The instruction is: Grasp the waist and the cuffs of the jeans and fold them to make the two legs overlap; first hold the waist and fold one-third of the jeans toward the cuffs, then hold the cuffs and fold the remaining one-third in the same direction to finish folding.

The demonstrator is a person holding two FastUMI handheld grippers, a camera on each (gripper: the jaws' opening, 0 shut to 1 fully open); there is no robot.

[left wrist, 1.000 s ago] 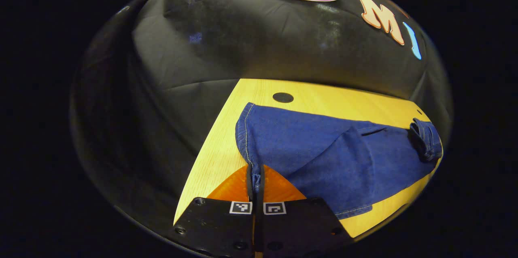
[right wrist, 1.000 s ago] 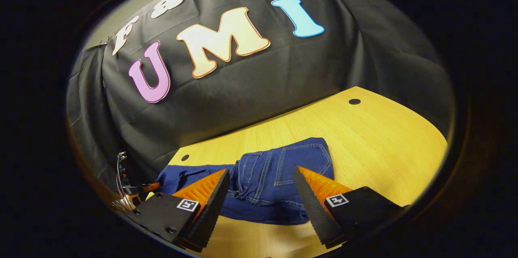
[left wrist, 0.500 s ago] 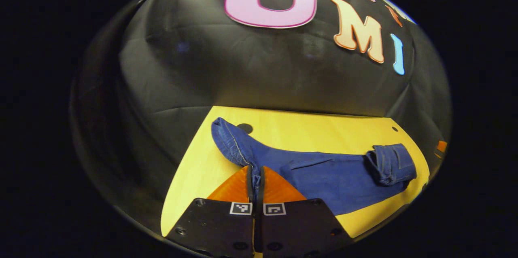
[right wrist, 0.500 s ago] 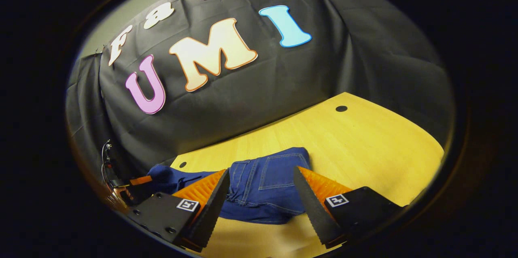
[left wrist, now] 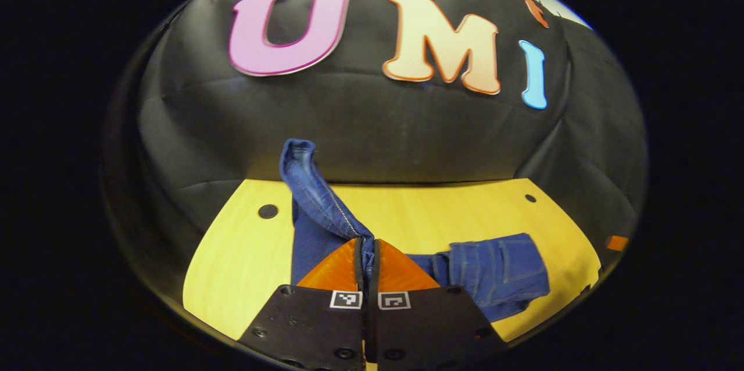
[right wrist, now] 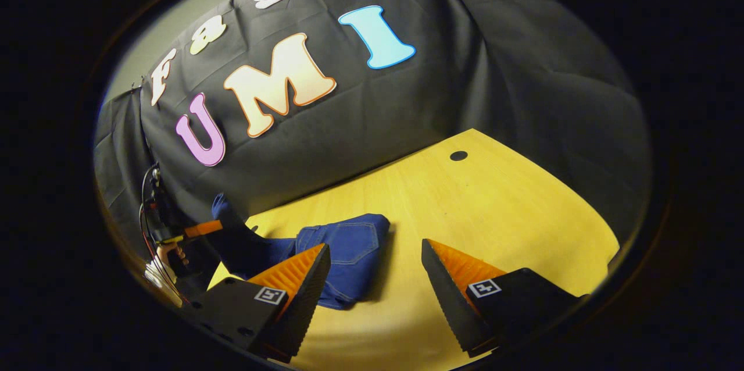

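The jeans (left wrist: 494,266) lie on the yellow wooden table (left wrist: 238,260), with most of the cloth near the table's middle. In the left gripper view, the left gripper (left wrist: 367,249) is closed tight on a bit of the blue cloth, with both fingers pressing on it. This bit is at the cuff end of the jeans. The cuff end (left wrist: 299,156) is lifted off the table and sticks up above the gripper, in front of the black wall. Its stitched edge runs down to the pinched spot. The waist part, with a back pocket on top, lies bunched and flat on the table, just beside the gripper on its right.

In the right gripper view, the right gripper (right wrist: 375,269) is wide open and holds nothing. It hangs over bare table, and the jeans (right wrist: 349,249) lie by its left finger. I cannot tell if that finger touches the cloth. Past the jeans, near the table's far left corner, a hand (right wrist: 168,254) holds the left gripper (right wrist: 203,228), and the dark lifted cloth rises there.

A small dark round hole (right wrist: 458,156) sits in the table near the wall, well apart from the jeans.
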